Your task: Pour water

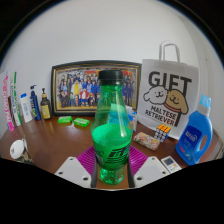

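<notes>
Green plastic bottle (113,125), cap on, sits upright between the gripper (112,172) fingers, pads against both sides, so it looks clamped low for carrying before a pour. Behind it on the wooden desk (45,150): blue detergent bottle (195,137), GIFT bag (167,95), framed photo (82,87).

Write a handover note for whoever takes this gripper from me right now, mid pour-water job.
Gripper: fingers closed on the green bottle, pads pressing its lower body at both sides.
Bottle: upright, black cap still on, held above the wooden table.
Around it: framed photo and white gift bag behind, blue bottle off to one side.
Done: bottle grasped.
Left: no cup or receiving vessel is in view; find it, get the cap off, then pour.
</notes>
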